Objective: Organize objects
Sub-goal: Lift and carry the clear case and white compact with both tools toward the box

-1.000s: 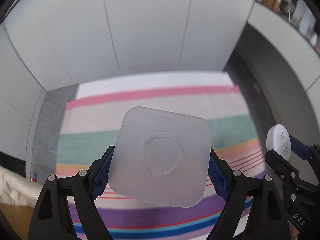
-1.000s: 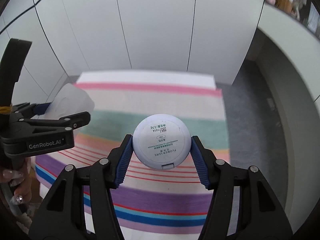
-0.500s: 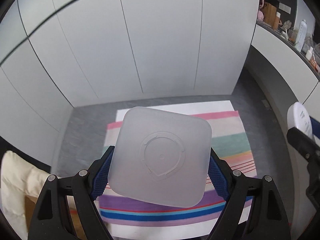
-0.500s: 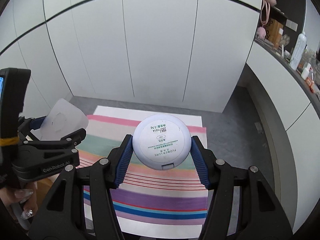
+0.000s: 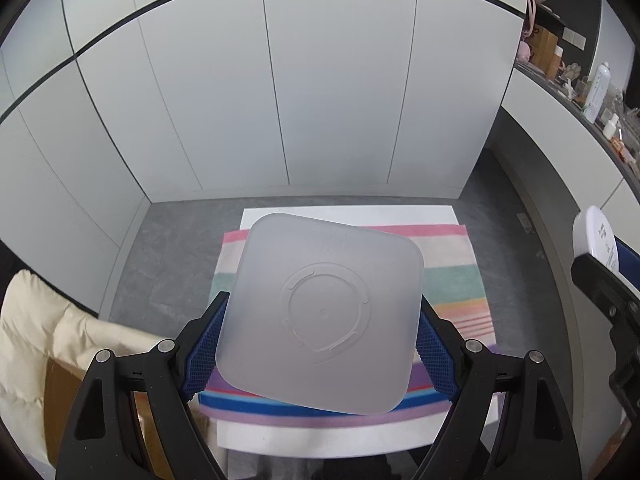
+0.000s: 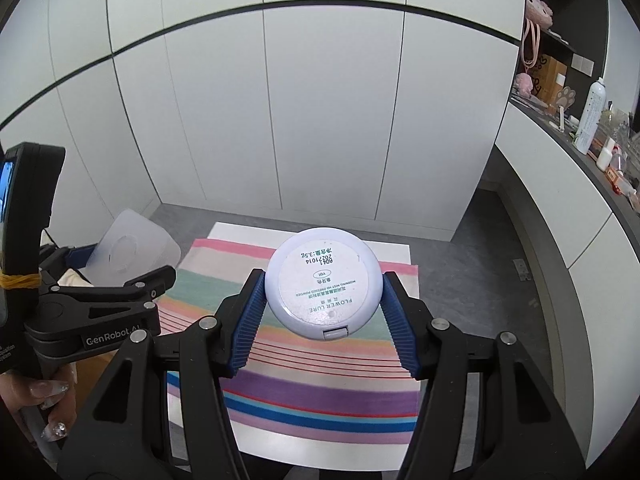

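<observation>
Both held items higher above striped cloth [image 5: 452, 276]

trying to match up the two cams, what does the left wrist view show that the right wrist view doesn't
Only the left wrist view shows the cream padded fabric at lower left, and the frosted translucent square plastic lid face-on, clamped in the left claw.

Only the right wrist view shows the hand with long decorated nails and the printed label on the round white compact, clamped in the right claw.

Both show the striped cloth, the white cabinet doors, the cluttered shelf and each other's claw.
</observation>
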